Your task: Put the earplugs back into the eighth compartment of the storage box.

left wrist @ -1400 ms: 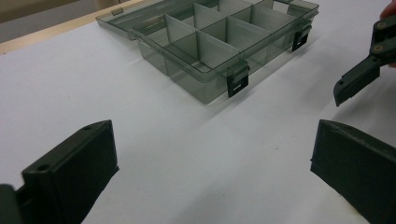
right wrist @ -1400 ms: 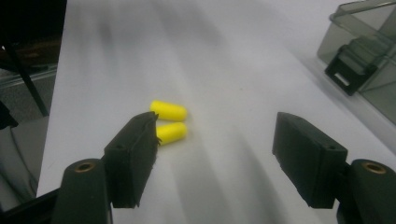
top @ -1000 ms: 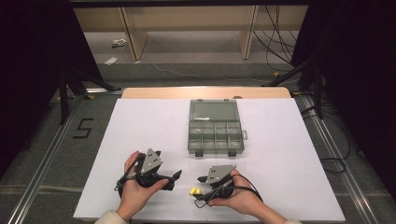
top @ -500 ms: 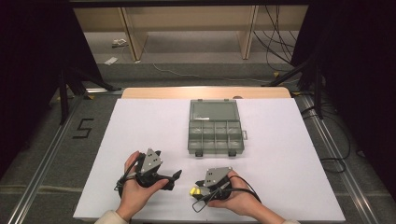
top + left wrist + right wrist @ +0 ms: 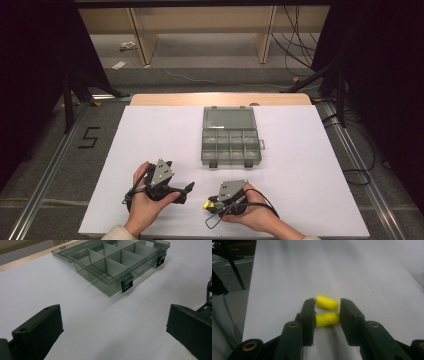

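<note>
White tabletop [image 5: 310, 165]: right gripper [image 5: 327, 312] has drawn back toward the near edge, jaws pinching yellow plugs [image 5: 327, 319]; left gripper [image 5: 112, 335] spread, idle; organizer [image 5: 231, 141] open, likely destination.

Organiser box [image 5: 117, 265]: far lid and right corner cut off by the top edge in the left gripper view. Left gripper [image 5: 112, 327]: both jaws cropped at the bottom and side edges. Yellow foam pieces [image 5: 327, 311]: ends hidden behind the right gripper [image 5: 327, 315] jaws; contact unclear. High view: yellow speck [image 5: 205, 204] too small to identify; forearms cut off at the near edge.
</note>
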`<state>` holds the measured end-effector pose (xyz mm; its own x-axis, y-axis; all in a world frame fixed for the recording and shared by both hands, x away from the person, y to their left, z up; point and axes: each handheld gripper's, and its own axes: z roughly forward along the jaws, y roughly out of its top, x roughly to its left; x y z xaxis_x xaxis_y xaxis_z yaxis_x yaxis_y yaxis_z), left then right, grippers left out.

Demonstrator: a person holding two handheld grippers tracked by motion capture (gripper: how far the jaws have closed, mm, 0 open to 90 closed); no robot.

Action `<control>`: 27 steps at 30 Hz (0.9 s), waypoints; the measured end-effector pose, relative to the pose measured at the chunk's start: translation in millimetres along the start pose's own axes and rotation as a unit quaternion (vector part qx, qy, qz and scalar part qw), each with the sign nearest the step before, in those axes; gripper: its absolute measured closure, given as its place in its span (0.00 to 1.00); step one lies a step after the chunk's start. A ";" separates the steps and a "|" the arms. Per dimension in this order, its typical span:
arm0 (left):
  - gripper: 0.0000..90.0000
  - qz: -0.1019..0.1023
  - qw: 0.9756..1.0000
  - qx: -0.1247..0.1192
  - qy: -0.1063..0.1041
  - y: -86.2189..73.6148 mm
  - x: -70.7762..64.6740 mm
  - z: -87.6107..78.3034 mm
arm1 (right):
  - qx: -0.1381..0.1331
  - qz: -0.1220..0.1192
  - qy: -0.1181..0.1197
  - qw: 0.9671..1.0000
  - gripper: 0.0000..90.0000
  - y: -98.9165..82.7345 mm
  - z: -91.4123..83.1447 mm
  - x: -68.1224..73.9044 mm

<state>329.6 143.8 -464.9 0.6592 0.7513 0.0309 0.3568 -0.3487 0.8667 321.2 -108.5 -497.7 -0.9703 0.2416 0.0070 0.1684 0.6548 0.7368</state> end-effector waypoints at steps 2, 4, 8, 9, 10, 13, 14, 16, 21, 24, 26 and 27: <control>0.00 0.001 1.000 0.000 0.000 0.1 0.0 -0.2 | 0.000 0.001 0.000 1.000 0.75 0.0 -0.1 0.1; 0.00 0.001 1.000 0.000 0.000 0.2 0.1 -0.4 | -0.001 0.005 0.000 1.000 0.76 -0.1 -0.1 0.1; 0.00 0.002 1.000 0.000 0.000 0.3 0.1 -0.6 | -0.002 0.011 -0.002 1.000 0.78 -0.3 -0.5 0.1; 0.00 0.003 1.000 0.000 0.001 0.3 0.1 -0.6 | -0.002 0.011 -0.002 1.000 0.78 -0.3 -0.5 0.1; 0.00 0.003 1.000 0.000 0.001 0.3 0.2 -0.6 | -0.003 0.011 -0.002 1.000 0.78 -0.4 -0.6 0.1; 0.00 0.002 1.000 0.000 0.000 0.3 0.2 -0.5 | -0.007 0.013 -0.001 1.000 0.79 0.2 -1.5 -0.2; 0.00 0.003 1.000 0.000 0.000 0.3 0.3 -0.6 | -0.008 0.015 -0.002 1.000 0.79 0.7 -2.6 -0.6; 0.00 0.002 1.000 -0.001 0.000 0.4 0.3 -0.7 | -0.014 0.018 -0.003 1.000 0.79 1.7 -4.6 -1.7; 0.00 0.001 1.000 -0.002 0.001 0.4 0.2 -0.9 | -0.019 0.022 -0.009 1.000 0.80 2.5 -8.1 -4.2; 0.00 0.000 1.000 -0.003 0.002 0.4 0.5 -0.9 | -0.023 0.023 -0.009 0.999 0.80 3.1 -9.5 -4.8; 0.00 0.000 1.000 -0.003 0.001 0.4 0.5 -1.1 | -0.023 0.025 -0.011 0.999 0.81 3.5 -10.6 -5.0; 0.00 0.000 1.000 -0.003 0.002 0.4 0.5 -1.0 | -0.024 0.026 -0.012 0.999 0.81 3.6 -11.0 -5.2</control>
<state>329.4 144.6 -464.1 0.6566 0.7535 0.0328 0.3526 -0.3451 0.8698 325.0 -115.2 -487.6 -0.9559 0.2919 0.0315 0.2103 0.6060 0.7672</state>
